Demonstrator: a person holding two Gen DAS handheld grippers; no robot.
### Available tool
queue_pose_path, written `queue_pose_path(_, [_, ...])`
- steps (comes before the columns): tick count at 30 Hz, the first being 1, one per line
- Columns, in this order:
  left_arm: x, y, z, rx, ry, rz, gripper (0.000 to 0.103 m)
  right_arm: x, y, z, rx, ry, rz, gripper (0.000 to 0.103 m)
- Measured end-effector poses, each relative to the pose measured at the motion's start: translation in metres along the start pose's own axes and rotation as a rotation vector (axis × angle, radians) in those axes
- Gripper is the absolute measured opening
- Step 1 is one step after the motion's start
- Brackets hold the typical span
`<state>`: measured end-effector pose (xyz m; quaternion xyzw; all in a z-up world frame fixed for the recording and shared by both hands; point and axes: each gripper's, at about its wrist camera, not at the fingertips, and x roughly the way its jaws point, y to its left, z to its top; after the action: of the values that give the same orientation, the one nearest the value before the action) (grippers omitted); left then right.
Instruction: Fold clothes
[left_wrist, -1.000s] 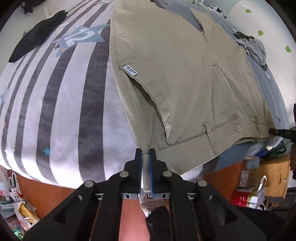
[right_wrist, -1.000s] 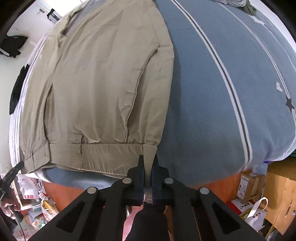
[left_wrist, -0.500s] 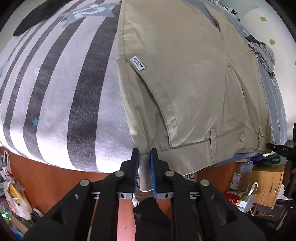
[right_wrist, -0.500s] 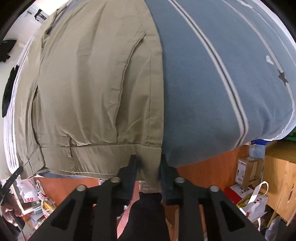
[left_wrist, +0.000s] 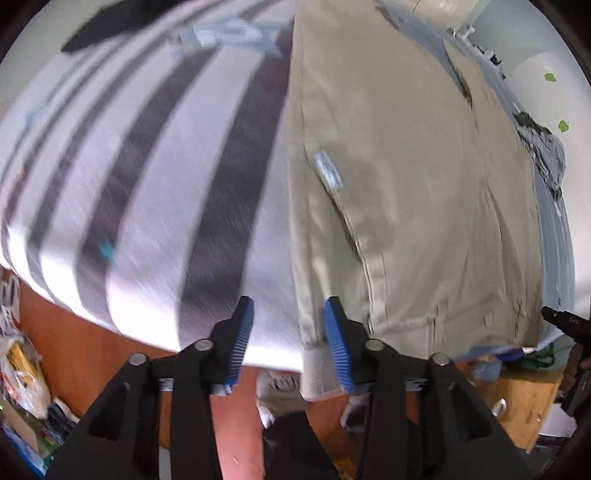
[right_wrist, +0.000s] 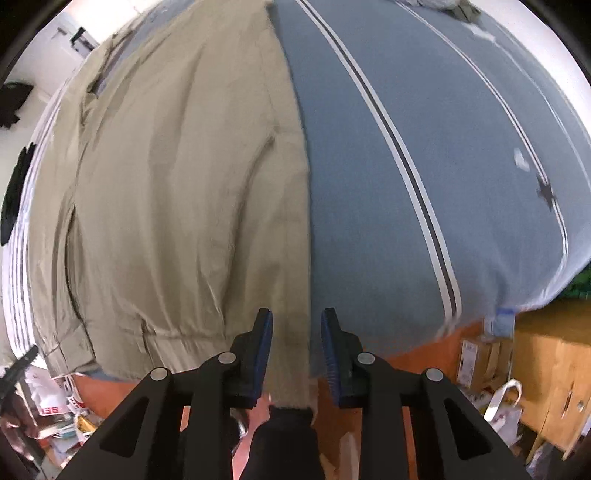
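Beige trousers (left_wrist: 413, 192) lie spread flat on the bed, waistband at the near edge, legs running away. My left gripper (left_wrist: 288, 334) is open at the waistband's left corner; that corner hangs over the bed edge just inside the right blue pad (left_wrist: 338, 343). In the right wrist view the same trousers (right_wrist: 177, 192) fill the left half. My right gripper (right_wrist: 297, 341) is open around the waistband's right corner, which droops between the pads untouched.
The bed has a white-and-grey striped cover (left_wrist: 140, 177) on the left and a blue cover (right_wrist: 424, 155) on the right. A dark garment (left_wrist: 122, 18) lies far left, crumpled clothes (left_wrist: 546, 155) far right. Below the orange bed frame (left_wrist: 92, 354) sit bags, boxes and a wooden cabinet (right_wrist: 546, 373).
Both grippers were shut on the waistband corners one second ago; both have opened and let the trousers go, and the waistband now rests over the bed's near edge.
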<state>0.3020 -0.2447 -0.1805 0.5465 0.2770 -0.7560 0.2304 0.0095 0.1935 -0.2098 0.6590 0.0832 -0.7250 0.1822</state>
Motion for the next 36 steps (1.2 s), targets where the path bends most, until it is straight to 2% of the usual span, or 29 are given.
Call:
queue_pose_path(1, [-0.002, 0.0, 0.006, 0.0, -0.017, 0.003, 0.054, -0.001, 0.003, 0.005, -0.006, -0.01, -0.003, 0.037])
queue_pose_path(5, [0.004, -0.002, 0.03, -0.015, -0.038, -0.005, 0.058, -0.004, 0.016, 0.025, -0.03, -0.049, -0.017, 0.048])
queue_pose_path(10, [0.024, -0.008, 0.055, -0.029, -0.033, -0.016, 0.059, 0.008, 0.027, 0.052, -0.025, -0.044, -0.007, 0.049])
queue_pose_path(15, [0.038, -0.019, 0.059, -0.011, 0.01, -0.074, 0.058, 0.024, 0.031, 0.061, -0.034, -0.007, -0.007, 0.049])
queue_pose_path(17, [0.04, -0.027, 0.056, 0.027, 0.015, -0.075, 0.058, 0.025, 0.031, 0.061, -0.041, -0.009, -0.009, 0.049])
queue_pose_path(20, [0.043, -0.034, 0.055, 0.056, 0.017, -0.094, 0.052, 0.025, 0.038, 0.06, -0.044, -0.005, -0.014, 0.05])
queue_pose_path(21, [0.045, -0.035, 0.055, 0.054, 0.02, -0.094, 0.046, 0.023, 0.034, 0.062, -0.042, -0.004, -0.014, 0.05])
queue_pose_path(22, [0.047, -0.035, 0.055, 0.048, 0.024, -0.098, 0.042, 0.019, 0.028, 0.066, -0.04, -0.004, -0.014, 0.05])
queue_pose_path(30, [0.05, -0.021, 0.056, -0.082, 0.056, -0.169, 0.041, 0.023, 0.019, 0.066, -0.009, -0.027, 0.014, 0.05])
queue_pose_path(36, [0.044, -0.026, 0.054, -0.127, 0.045, -0.134, 0.041, 0.014, 0.02, 0.066, -0.012, -0.044, 0.015, 0.05])
